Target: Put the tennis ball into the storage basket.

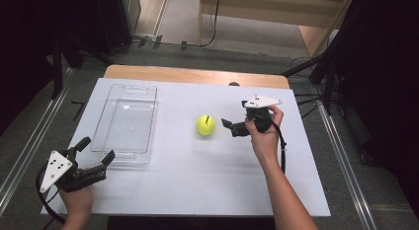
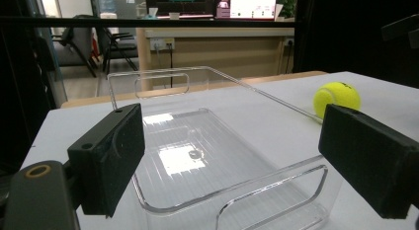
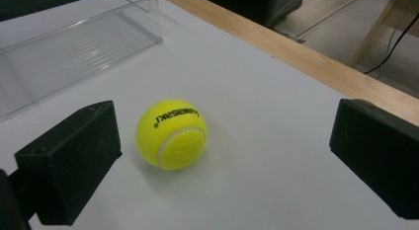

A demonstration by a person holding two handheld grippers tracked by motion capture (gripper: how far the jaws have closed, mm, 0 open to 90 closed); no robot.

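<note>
A yellow tennis ball point(image 1: 205, 125) lies on the white table top point(image 1: 197, 180), near its middle. My right gripper point(image 1: 230, 128) is just right of the ball and points left at it, open and empty. In the right gripper view the ball point(image 3: 171, 134) rests a little ahead of the open right gripper point(image 3: 225, 161), nearer the left jaw and touching neither. My left gripper point(image 1: 98, 149) is open at the near left, at the front end of a clear plastic tray point(image 1: 126, 121). In the left gripper view the empty tray point(image 2: 227, 87) lies ahead of the left gripper point(image 2: 237, 156), with the ball point(image 2: 337, 97) beyond to the right.
The table's wooden far edge point(image 1: 197, 74) shows past the white top, and also runs behind the ball point(image 3: 306, 57) in the right gripper view. Dark stands and metal rails flank the table on both sides. A cable trails from each gripper.
</note>
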